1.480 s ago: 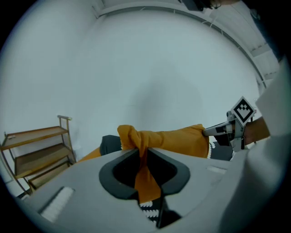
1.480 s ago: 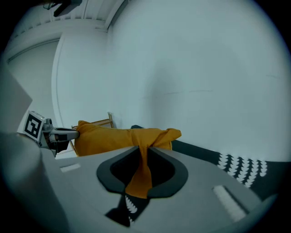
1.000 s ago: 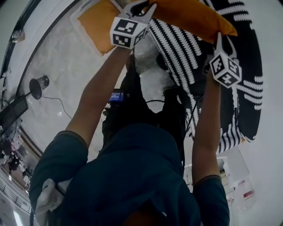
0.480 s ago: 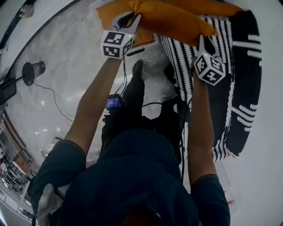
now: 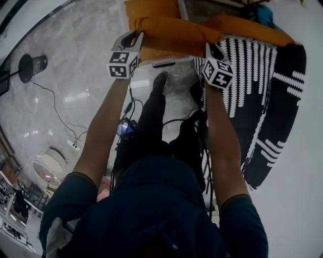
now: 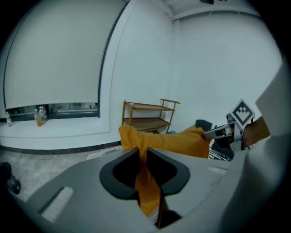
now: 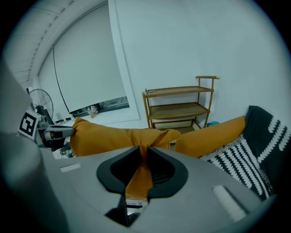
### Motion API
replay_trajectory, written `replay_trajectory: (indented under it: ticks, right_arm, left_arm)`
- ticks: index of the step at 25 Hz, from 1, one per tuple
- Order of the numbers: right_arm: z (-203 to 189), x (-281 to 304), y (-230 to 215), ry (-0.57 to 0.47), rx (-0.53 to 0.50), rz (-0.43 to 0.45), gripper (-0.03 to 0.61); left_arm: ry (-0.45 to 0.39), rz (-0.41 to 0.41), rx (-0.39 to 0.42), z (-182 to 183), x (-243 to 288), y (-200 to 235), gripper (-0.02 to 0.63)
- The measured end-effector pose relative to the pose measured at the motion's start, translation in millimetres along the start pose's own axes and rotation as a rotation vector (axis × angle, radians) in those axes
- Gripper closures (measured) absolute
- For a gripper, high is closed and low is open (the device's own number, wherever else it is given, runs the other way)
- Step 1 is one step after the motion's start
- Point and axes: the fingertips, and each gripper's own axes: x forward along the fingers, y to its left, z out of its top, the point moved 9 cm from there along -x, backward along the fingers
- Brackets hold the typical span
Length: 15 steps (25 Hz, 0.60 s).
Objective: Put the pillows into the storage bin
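Both grippers hold one orange pillow (image 5: 174, 31) stretched between them, in the air. My left gripper (image 5: 132, 36) is shut on its left corner, the cloth pinched between the jaws (image 6: 144, 152). My right gripper (image 5: 211, 49) is shut on the other corner (image 7: 144, 152). Just beyond and below the pillow stands the white-rimmed storage bin (image 5: 160, 63), with another orange pillow (image 5: 149, 9) inside. A third orange pillow (image 5: 252, 27) lies on the black-and-white striped cover (image 5: 252, 85), also in the right gripper view (image 7: 213, 134).
A wooden shelf rack (image 7: 182, 107) stands against the white wall behind the bin. A floor fan (image 5: 28, 65) and a cable (image 5: 60, 113) sit on the marble floor to the left. The person's legs and feet (image 5: 159, 83) are below the grippers.
Both grippers have carried the orange pillow away from the striped cover and down toward the bin, which now lies directly beyond the pillow. Both grips are unchanged.
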Motion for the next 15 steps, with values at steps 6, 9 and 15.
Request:
replay_trajectory:
  ticks: [6, 9, 15]
  right_arm:
    - [-36.6, 72.9, 15.4, 0.126, -0.054, 0.037, 0.508]
    - [-55.0, 103.2, 16.9, 0.209, -0.079, 0.047, 0.508]
    - [-86.5, 146.2, 10.8, 0.337, -0.124, 0.056, 0.506]
  left_arm:
    - [0.089, 0.076, -0.099, -63.2, 13.5, 34.0, 0.565]
    - [0.153, 0.105, -0.159, -96.2, 23.0, 43.3, 0.565]
    - [0.251, 0.117, -0.247, -153.2, 41.9, 49.2, 0.566]
